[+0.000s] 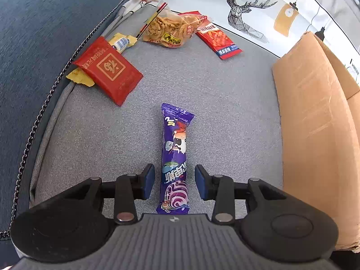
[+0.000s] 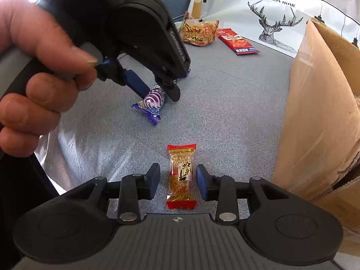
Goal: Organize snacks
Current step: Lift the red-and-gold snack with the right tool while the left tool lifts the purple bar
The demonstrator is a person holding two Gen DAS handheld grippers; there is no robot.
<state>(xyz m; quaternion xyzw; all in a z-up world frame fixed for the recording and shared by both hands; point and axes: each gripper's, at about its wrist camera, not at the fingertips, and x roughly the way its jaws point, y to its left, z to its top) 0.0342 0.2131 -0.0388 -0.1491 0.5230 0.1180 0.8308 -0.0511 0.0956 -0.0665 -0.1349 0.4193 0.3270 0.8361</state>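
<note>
- Snacks lie scattered over a grey fabric seat cushion (image 1: 225, 94), with a brown cardboard box (image 1: 315, 121) standing along its right edge.
- Left gripper (image 1: 175, 181) points steeply down at a purple snack bar (image 1: 175, 157); its jaws stand apart on either side of the wrapper's near half, with a sliver of cushion showing between each blue pad and the wrapper, so nothing is gripped.
- From the right wrist view, a hand (image 2: 38, 67) holds that left gripper's handle, and the purple bar's swirl-printed end lies flat on the cushion beneath the fingers.
- Right gripper (image 2: 178, 180) hangs over a small clear peanut candy bar (image 2: 181, 176) with red ends; its jaws are parted too, one pad on each side, neither touching the wrapper.
- Further back, near the left edge of the cushion, a red square packet (image 1: 108, 69) rests partly on a yellow wrapper (image 1: 79, 77).
- Beyond it, a clear bag of fried twists (image 1: 171, 29) lies just beside a long red packet (image 1: 219, 39).
- Behind these, a white cloth with a deer print (image 1: 245, 13) lies at the back.
</note>
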